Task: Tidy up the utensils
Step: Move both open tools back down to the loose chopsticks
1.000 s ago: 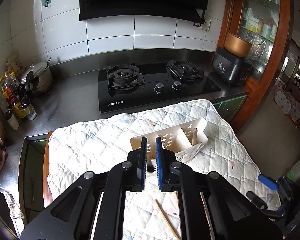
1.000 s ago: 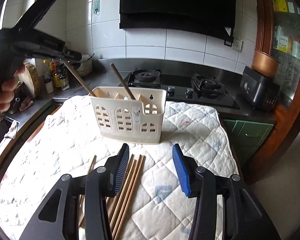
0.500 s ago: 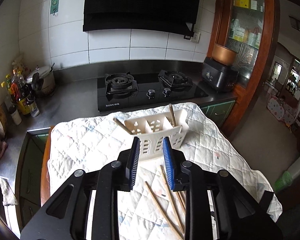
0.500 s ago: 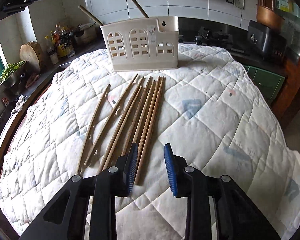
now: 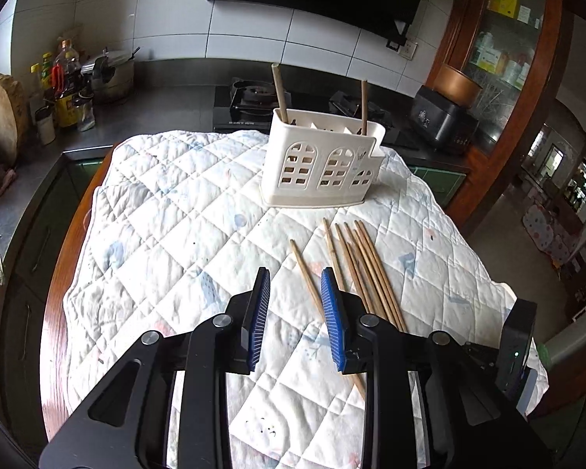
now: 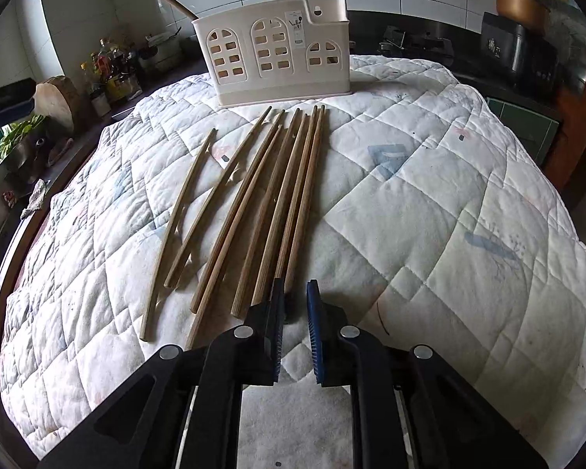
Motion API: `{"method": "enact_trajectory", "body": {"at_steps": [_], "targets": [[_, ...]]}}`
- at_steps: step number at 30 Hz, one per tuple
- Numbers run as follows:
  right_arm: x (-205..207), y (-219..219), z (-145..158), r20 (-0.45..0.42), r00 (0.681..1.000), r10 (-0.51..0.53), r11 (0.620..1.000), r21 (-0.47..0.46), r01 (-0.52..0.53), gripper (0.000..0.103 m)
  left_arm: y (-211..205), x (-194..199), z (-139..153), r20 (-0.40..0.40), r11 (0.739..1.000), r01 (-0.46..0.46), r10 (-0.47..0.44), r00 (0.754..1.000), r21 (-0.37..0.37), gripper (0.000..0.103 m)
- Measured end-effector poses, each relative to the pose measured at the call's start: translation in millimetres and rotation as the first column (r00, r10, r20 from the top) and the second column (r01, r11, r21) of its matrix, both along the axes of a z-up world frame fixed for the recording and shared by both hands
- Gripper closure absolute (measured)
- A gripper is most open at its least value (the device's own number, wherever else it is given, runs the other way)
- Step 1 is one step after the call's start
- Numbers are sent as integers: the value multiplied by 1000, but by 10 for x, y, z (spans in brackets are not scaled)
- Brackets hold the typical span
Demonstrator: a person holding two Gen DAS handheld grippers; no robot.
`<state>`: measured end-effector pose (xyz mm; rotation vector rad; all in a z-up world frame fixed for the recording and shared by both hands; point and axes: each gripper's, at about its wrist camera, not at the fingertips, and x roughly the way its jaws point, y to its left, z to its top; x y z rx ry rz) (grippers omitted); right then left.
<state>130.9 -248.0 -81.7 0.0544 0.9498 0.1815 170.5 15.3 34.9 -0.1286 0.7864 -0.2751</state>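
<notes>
Right wrist view: right gripper [image 6: 294,297] low over the quilted cloth [image 6: 429,203], blue pads narrowly parted, near ends of the rightmost chopsticks at the gap. Cannot tell whether the pads touch a stick. Loose chopsticks [image 6: 269,203] lie fanned on the cloth, running away from the gripper toward the caddy; the two leftmost sit apart from the bunch. Bare cloth to the right of the sticks, out to the cloth's right edge. Beyond the stick tips, the white utensil caddy [image 6: 277,54] stands upright near the far edge of the cloth, two chopsticks leaning out of its top.

Left wrist view: left gripper [image 5: 295,312] above the cloth, pads moderately apart, nothing between them. One chopstick [image 5: 306,273] passes just ahead of the right pad; the rest bunch further right. Bare cloth ahead and left, to the wooden table rim [image 5: 58,293]. Further off, the caddy, then the steel counter [image 5: 168,105] and gas hob [image 5: 250,97].
</notes>
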Motion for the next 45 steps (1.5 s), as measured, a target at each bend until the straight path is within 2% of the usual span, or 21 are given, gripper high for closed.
{"method": "enact_trajectory", "body": {"at_steps": [12,19,25,34,43,45], "targets": [[118,24,-22,1,1000,-24,1000,-4,24,92,3,-217,-593,-116,999,-31,26,993,-45,76],[123,37,-71,3,1000,-13,999,-38,13,94,-222,-291,-856,-179,999,0,-9,984,-51,76],[85,-38,-65,0,1000,-20,1000,0,20,95,-511,-345,-1019,-220,998,36,-45,974,-48,76],[34,-124,-72,0,1000,-26,999,34,26,95,-780,-302,-1242,-282,999,7,-21,959,-50,76],[29,-127,-78,4,1000,-26,999,38,26,95,-964,-275,-1288,-263,1000,-8,11,965,14,78],[28,-132,-80,5,1000,-26,999,41,26,95,-1015,-276,-1295,-255,999,-13,25,967,50,78]]}}
